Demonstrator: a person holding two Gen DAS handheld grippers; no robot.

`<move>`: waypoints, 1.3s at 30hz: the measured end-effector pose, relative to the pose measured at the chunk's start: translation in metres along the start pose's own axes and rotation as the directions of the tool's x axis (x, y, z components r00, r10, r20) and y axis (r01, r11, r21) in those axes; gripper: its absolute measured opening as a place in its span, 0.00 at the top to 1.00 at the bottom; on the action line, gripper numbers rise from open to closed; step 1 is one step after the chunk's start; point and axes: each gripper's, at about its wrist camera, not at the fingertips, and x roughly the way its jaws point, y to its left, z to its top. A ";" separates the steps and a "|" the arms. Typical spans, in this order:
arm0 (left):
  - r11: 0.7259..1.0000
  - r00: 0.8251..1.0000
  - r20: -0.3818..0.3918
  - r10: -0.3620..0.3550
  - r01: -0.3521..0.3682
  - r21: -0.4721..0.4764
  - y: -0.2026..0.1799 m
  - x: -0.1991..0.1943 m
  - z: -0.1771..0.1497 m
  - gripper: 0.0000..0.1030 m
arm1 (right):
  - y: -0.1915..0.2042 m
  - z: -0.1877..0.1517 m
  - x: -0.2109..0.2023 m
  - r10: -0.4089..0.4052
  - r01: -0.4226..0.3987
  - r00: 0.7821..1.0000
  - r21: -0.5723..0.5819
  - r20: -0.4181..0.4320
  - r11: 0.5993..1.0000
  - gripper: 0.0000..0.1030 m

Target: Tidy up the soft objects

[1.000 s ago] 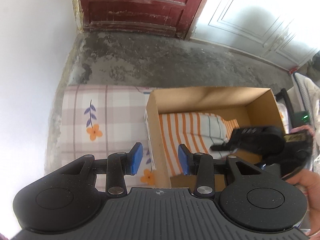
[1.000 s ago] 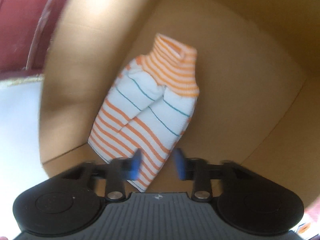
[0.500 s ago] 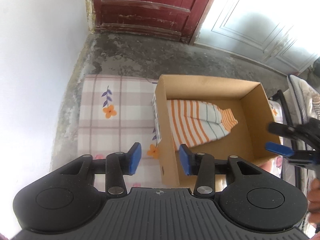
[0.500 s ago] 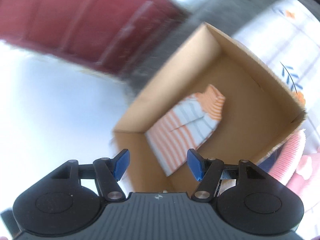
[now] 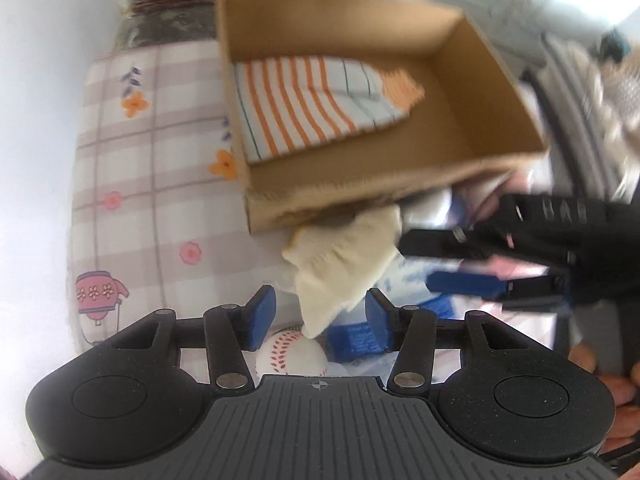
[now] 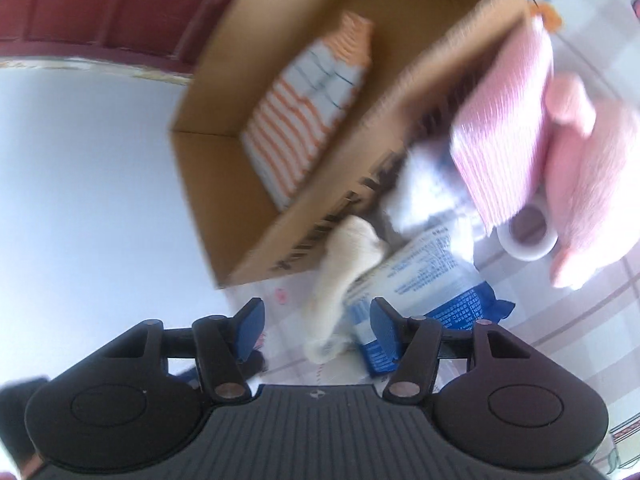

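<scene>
An orange-striped cloth (image 5: pixel 316 100) lies folded in the cardboard box (image 5: pixel 496 80); it also shows in the right wrist view (image 6: pixel 308 120), in the box (image 6: pixel 216 184). A cream cloth (image 5: pixel 344 268) lies on the bed in front of the box, just beyond my open, empty left gripper (image 5: pixel 320 316). In the right wrist view the cream cloth (image 6: pixel 344 276) sits just ahead of my open, empty right gripper (image 6: pixel 316 322). The right gripper (image 5: pixel 464 284) also shows at the right of the left wrist view. A pink striped cloth (image 6: pixel 504 128) and a pink plush item (image 6: pixel 592 184) lie right of the box.
A blue and white packet (image 6: pixel 424 280) lies beside the cream cloth. A baseball (image 5: pixel 290 354) sits under the left gripper. A tape roll (image 6: pixel 528 236) lies by the pink cloth. The checked floral bedsheet (image 5: pixel 132 176) meets a white wall on the left.
Both grippers have pulled back from the box and dropped toward the items in front of it. The right gripper, inside the box a second ago, is now outside and wider open. The views are motion-blurred.
</scene>
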 end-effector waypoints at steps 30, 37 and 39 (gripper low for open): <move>0.982 0.996 -0.006 0.086 -0.083 0.169 -0.018 0.023 -0.012 0.89 | 0.026 0.013 0.074 -0.114 0.112 0.993 -0.077 -0.024 0.991 0.90; 0.983 0.994 0.074 0.076 -0.087 0.161 -0.024 -0.040 -0.015 0.89 | 0.049 -0.001 0.040 -0.051 0.047 0.998 -0.132 -0.030 0.990 0.90; 0.985 0.992 0.104 0.068 -0.083 0.151 -0.025 -0.062 -0.010 0.89 | 0.060 -0.004 0.024 -0.023 0.018 0.999 -0.147 -0.033 0.989 0.90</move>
